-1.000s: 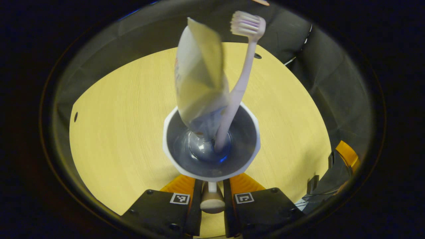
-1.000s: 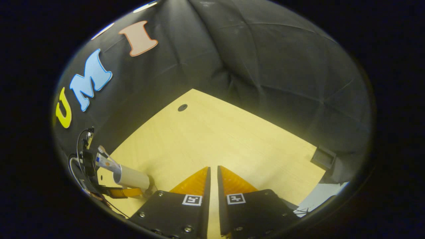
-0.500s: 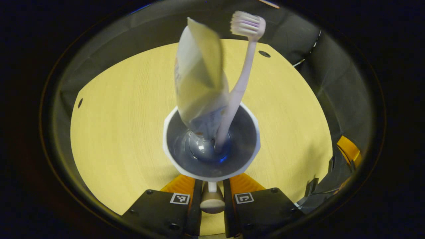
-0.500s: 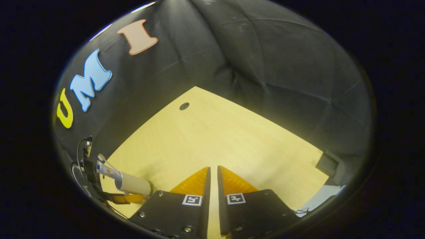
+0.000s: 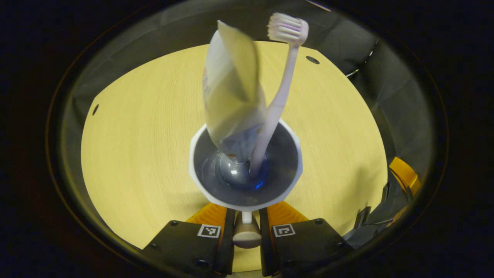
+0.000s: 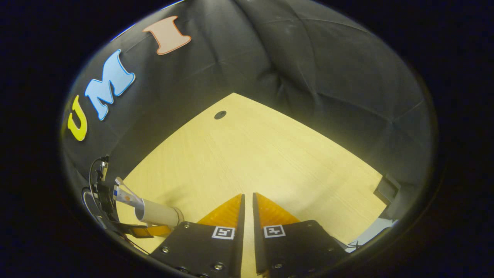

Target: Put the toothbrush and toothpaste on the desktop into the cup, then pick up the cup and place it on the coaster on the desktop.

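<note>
Pale wooden desk [image 5: 146, 127] ringed by black cloth wall [image 6: 308, 69]. In the left gripper view, the left gripper [image 5: 247, 222] is clamped on the white cup [image 5: 246, 166] by its handle, both fingers pressing it at 6 o'clock. Toothpaste [image 5: 231, 85] and toothbrush [image 5: 279, 92] stand inside, leaning toward 12 o'clock; their lower ends blur in the cup's dark bottom. In the right gripper view, the right gripper [image 6: 247, 210] is clenched on nothing, only a narrow slit between its fingers, and the cup sits far off at 8 o'clock, small and partly cut off. Whether the cup touches the desk is hard to tell.
</note>
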The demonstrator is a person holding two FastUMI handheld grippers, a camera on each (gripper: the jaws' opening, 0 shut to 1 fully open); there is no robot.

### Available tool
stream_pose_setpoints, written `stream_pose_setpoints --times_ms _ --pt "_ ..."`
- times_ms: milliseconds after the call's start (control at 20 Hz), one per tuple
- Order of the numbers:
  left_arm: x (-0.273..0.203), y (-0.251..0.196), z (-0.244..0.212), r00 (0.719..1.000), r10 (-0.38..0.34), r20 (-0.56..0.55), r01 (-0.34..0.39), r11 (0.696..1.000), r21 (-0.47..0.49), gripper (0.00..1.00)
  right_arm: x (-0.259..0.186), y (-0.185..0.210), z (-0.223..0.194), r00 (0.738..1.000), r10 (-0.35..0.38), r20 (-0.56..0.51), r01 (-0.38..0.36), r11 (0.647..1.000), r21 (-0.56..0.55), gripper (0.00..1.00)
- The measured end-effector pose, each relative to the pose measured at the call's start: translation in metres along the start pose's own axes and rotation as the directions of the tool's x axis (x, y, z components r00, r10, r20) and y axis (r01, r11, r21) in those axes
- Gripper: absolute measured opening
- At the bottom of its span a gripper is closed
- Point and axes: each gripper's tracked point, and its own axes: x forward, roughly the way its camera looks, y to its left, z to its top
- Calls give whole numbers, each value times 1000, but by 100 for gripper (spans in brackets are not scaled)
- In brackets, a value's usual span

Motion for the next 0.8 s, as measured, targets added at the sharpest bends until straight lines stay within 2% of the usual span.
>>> stream_pose_setpoints --times_ms 300,700,750,800 --pt "6 -4 0 1000 27 -1 -27 999 23 36 0 0 -1 1000 -9 -2 9 1000 4 13" --pt "-5 -10 1 999 -8 32 6 999 39 37 -1 19 -3 1000 22 -6 -22 1000 -22 13" --pt "-7 -13 3 999 -18 41 16 999 50 40 -1 22 -3 1000 29 -2 -29 999 -25 13" --pt "-11 -14 4 998 -19 57 15 998 65 52 -2 27 -3 999 37 0 -37 999 -30 13"
